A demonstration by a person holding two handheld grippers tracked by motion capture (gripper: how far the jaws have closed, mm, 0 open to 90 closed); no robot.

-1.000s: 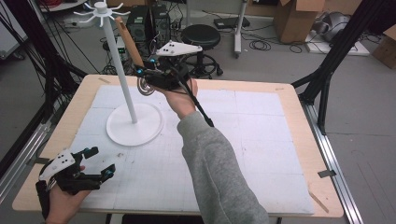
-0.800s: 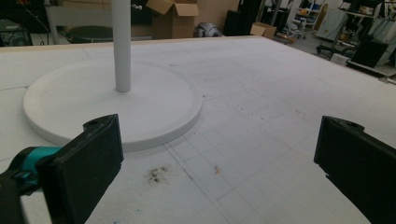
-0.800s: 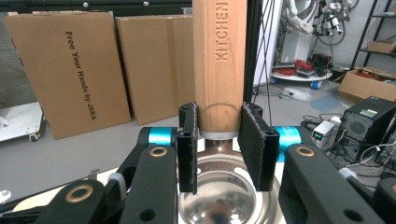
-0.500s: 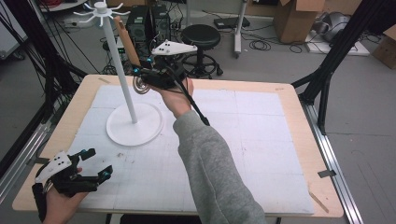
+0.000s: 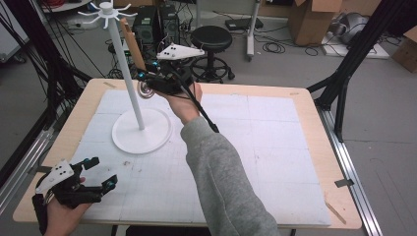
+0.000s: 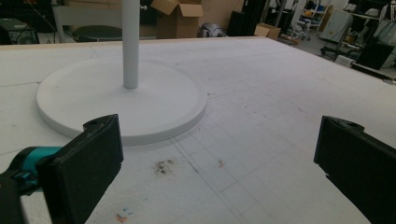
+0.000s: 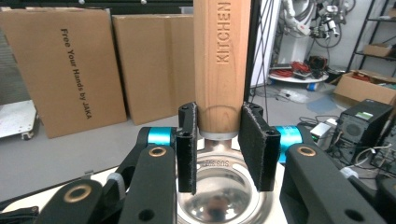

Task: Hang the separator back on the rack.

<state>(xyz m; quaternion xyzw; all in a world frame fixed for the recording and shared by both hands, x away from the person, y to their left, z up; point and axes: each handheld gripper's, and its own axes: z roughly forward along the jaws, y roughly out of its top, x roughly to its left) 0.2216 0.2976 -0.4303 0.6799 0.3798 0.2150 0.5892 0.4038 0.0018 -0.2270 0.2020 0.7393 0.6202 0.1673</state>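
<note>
A kitchen utensil with a wooden handle and a shiny metal head is held in the right gripper, raised above the far left part of the table and just beside the white pole of a hook stand. In the high view the handle is seen pointing up and slightly away, its top near the ring of hooks at the head of the pole, while the metal head hangs at the gripper's level, close against the pole; whether it touches the pole cannot be told. In the right gripper view the jaws are seen closed on the utensil at the lower end of the wooden handle, just above the metal collar, with both black pads pressed against the wood and the round metal head below them. The word KITCHEN is stamped along the handle. The left gripper is held low at the near left corner of the table, well apart from the stand. In the left gripper view its jaws are seen standing wide apart with nothing between them, and the round base of the stand is seen resting on the white gridded mat ahead of them.
</note>
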